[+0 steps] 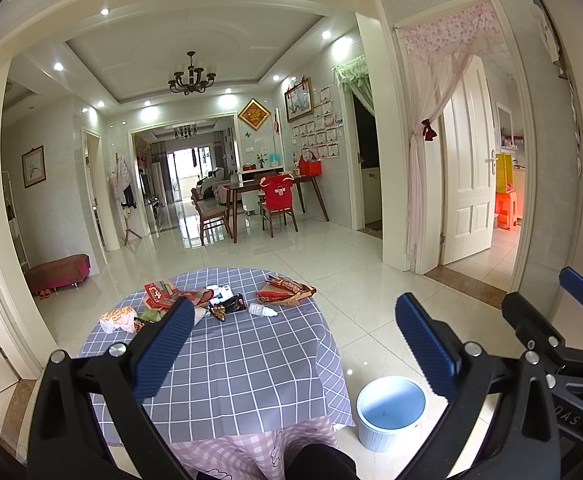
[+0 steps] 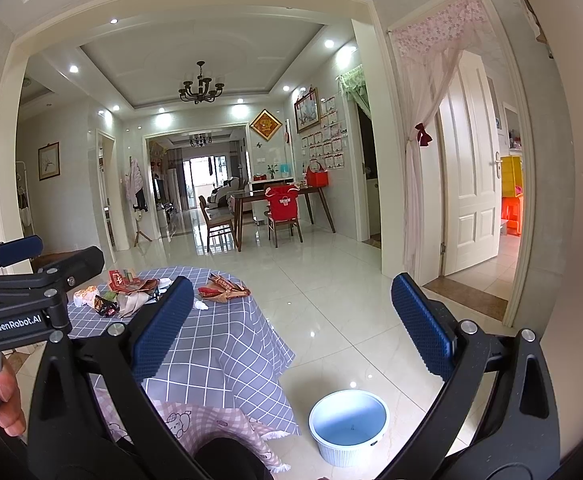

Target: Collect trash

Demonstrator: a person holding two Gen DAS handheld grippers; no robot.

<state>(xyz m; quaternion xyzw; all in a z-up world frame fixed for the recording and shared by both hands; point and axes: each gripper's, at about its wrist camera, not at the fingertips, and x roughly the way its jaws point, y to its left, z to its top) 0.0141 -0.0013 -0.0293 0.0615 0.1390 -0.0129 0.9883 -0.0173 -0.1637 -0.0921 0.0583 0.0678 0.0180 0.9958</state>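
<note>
— Where do things stand?

— I hold both tongs up in front of me, the left tongs (image 1: 295, 344) and the right tongs (image 2: 291, 328), each with its jaws wide apart and nothing between them. The trash lies at the far side of the table (image 1: 251, 360), on the checked cloth; the bin (image 1: 391, 410) stands on the floor just beside the table, to my right.

— How much trash?

— Hard to count exactly, the pile overlaps. I make out one small white bottle (image 1: 262, 311) lying on its side, one crumpled orange-and-white wrapper (image 1: 117, 319), a red packet (image 1: 156, 293), a dark wrapper (image 1: 227, 305), and a brown-and-red wrapper (image 1: 287, 290) lying apart to the right. One bin, and it looks empty.

— What could go wrong?

— I'd guess the bottle rolls if I nudge it sideways. Thin wrappers may slip from the pads, or I pinch the cloth with them and drag everything. The bin is low, so a careless drop could miss.
</note>
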